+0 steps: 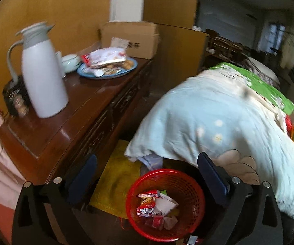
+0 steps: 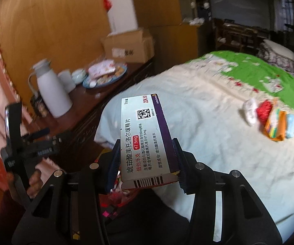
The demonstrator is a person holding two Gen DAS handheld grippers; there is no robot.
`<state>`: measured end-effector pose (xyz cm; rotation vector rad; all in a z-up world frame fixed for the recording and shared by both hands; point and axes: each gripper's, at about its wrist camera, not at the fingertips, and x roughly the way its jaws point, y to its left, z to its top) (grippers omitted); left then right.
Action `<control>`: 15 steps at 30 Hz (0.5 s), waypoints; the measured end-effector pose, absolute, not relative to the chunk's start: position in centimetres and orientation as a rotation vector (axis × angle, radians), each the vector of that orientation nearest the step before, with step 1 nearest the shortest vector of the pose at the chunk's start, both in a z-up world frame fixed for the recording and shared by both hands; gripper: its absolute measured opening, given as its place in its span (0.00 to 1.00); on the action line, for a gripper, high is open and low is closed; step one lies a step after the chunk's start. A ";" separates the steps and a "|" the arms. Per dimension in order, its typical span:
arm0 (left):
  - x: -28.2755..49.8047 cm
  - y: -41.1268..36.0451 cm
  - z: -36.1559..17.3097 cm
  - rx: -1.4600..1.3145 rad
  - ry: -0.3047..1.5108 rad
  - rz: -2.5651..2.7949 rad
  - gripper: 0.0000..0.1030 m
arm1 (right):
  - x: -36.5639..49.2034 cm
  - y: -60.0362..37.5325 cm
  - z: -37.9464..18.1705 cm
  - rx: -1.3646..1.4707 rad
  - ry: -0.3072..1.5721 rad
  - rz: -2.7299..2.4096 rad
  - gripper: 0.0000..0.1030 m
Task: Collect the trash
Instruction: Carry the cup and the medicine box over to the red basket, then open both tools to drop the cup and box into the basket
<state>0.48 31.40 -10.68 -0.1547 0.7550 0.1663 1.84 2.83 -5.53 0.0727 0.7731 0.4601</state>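
Note:
My left gripper [image 1: 147, 161] stands open and empty above a red mesh basket [image 1: 196, 194] on the floor between dresser and bed. Snack wrappers [image 1: 147, 206] and crumpled paper [image 1: 165, 204] lie in the basket. My right gripper [image 2: 146, 143] is shut on a white and purple medicine box [image 2: 143, 134], held over the bed's near corner. On the bed [image 2: 198, 102] lie more scraps: a white wrapper [image 2: 250, 111], a red scrap [image 2: 264, 110], an orange packet [image 2: 274, 126] and a pale blue packet [image 2: 291, 126]. In the left wrist view these scraps [image 1: 292, 130] show at the right edge.
A dark wooden dresser [image 1: 81, 106] along the left wall carries a white thermos jug [image 1: 42, 77], a cup [image 1: 70, 62], a blue plate of snacks [image 1: 106, 69] and a cardboard box [image 1: 132, 38]. A yellow mat [image 1: 116, 179] lies beside the basket. A hand [image 2: 33, 183] grips the left tool.

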 end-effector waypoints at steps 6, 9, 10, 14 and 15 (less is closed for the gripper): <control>0.9 34.1 -12.1 -0.207 0.783 0.225 0.94 | 3.3 8.2 -8.0 0.004 0.864 0.572 0.47; 1.0 35.3 -13.0 -0.236 0.804 0.239 0.94 | 4.0 10.9 -9.2 -0.031 0.904 0.625 0.48; 1.1 35.6 -13.3 -0.243 0.809 0.243 0.94 | 4.3 11.8 -9.7 -0.041 0.921 0.651 0.48; 1.2 36.3 -14.1 -0.245 0.824 0.259 0.94 | 5.0 13.6 -11.0 -0.055 0.970 0.678 0.58; 1.2 36.3 -14.3 -0.241 0.827 0.258 0.94 | 5.0 13.6 -11.0 -0.055 0.971 0.676 0.58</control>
